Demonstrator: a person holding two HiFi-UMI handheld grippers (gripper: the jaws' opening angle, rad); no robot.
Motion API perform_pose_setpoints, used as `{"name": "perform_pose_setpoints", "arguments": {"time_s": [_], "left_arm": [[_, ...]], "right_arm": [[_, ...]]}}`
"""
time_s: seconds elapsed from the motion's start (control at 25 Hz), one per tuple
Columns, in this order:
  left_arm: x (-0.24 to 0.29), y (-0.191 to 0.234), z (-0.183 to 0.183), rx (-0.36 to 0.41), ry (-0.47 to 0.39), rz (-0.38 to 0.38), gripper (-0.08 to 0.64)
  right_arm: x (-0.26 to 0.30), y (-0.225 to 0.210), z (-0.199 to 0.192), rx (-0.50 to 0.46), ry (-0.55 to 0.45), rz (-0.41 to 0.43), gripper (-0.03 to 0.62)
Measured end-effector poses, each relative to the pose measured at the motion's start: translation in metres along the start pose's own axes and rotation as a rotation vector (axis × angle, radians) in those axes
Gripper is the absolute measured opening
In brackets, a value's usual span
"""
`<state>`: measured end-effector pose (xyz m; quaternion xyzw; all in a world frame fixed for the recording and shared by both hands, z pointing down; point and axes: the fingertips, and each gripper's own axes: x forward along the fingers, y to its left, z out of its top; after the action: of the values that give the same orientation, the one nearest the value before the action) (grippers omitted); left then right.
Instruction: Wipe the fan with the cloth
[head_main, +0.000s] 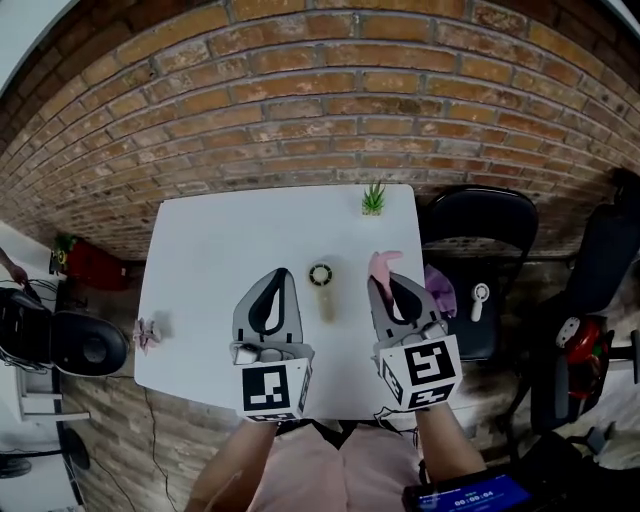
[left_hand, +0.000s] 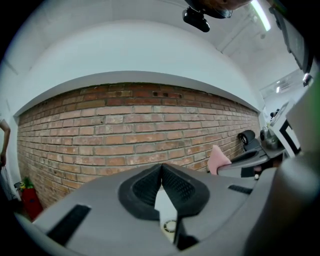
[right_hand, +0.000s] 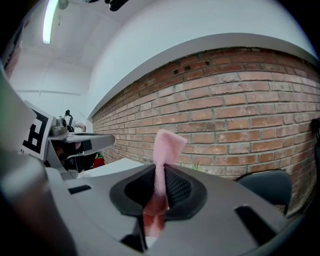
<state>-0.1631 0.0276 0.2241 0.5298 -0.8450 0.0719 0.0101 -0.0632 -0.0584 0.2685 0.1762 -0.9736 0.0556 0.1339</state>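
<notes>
Pink cloth (head_main: 383, 262) stands clamped in the fingers of the right gripper (head_main: 388, 282), held over the white desk (head_main: 200, 250) toward its right edge. The small fan (head_main: 321, 277) lies near the desk's middle, seen between the two grippers. The left gripper (head_main: 281, 273) has its fingers together on nothing.

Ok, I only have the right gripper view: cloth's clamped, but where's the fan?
Observer: The fan lies on the table, between the left gripper and the cloth in the right gripper.
Operator: Is the left gripper holding anything?
Observer: No, it's shut and empty.
Operator: Anything else on the table?
Observer: A small pink thing near its left edge.
</notes>
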Motion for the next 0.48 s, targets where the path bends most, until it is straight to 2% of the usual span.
{"name": "perform_pose_setpoints", "arguments": {"time_s": [0.24,0.48], "left_arm": [[0.018,0.002,-0.005,0.003,0.017,0.034,0.012],[0.023,0.005,-0.026,-0.014,0.062,0.053,0.012]], "right_arm": [[0.015,-0.014,-0.003,0.005,0.014,0.026,0.040],[0.024,-0.011,-0.019,0.009,0.056,0.056,0.040]]}}
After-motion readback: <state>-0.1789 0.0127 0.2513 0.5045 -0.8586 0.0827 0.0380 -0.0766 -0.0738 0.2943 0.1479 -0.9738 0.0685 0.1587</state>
